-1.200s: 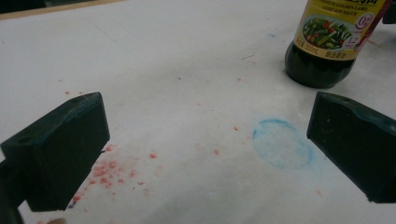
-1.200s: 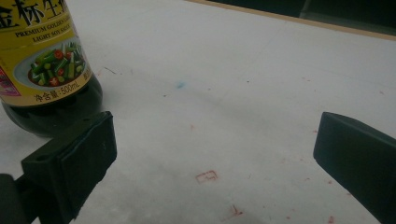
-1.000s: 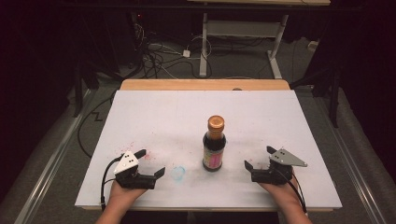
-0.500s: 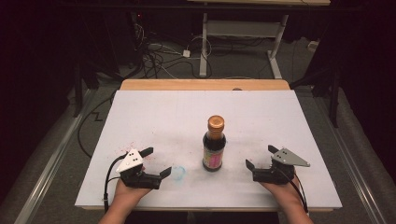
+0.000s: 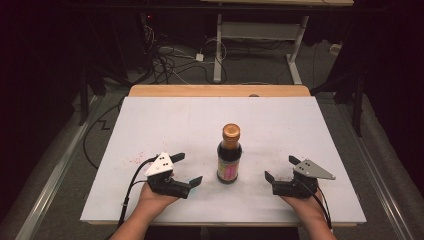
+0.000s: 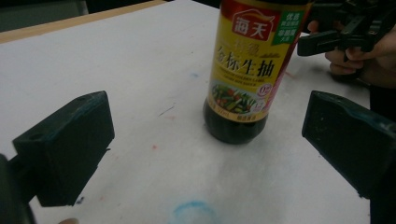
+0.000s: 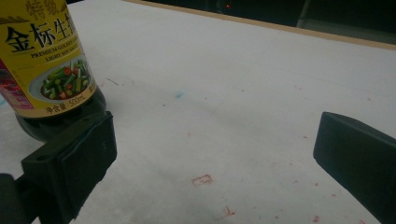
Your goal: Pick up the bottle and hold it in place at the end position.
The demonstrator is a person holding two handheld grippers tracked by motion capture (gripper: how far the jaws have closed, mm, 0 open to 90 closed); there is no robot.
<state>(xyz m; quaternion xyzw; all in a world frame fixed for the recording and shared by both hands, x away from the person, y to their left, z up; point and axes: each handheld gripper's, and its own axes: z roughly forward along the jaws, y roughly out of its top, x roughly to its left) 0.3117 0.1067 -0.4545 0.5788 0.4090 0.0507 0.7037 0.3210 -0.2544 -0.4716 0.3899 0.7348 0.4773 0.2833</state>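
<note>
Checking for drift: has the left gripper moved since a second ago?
Yes. The left gripper has moved right, closer to the standing bottle.

Each hand carried a black two-jaw tool. The left tool [image 5: 181,169] had blocky, matte black jaw pads, a grey three-cornered plate dotted with dark screws, and a black cable trailing off. The right tool [image 5: 281,168] bore a matching grey plate and cable. Both forearms were bare of sleeves.
</note>
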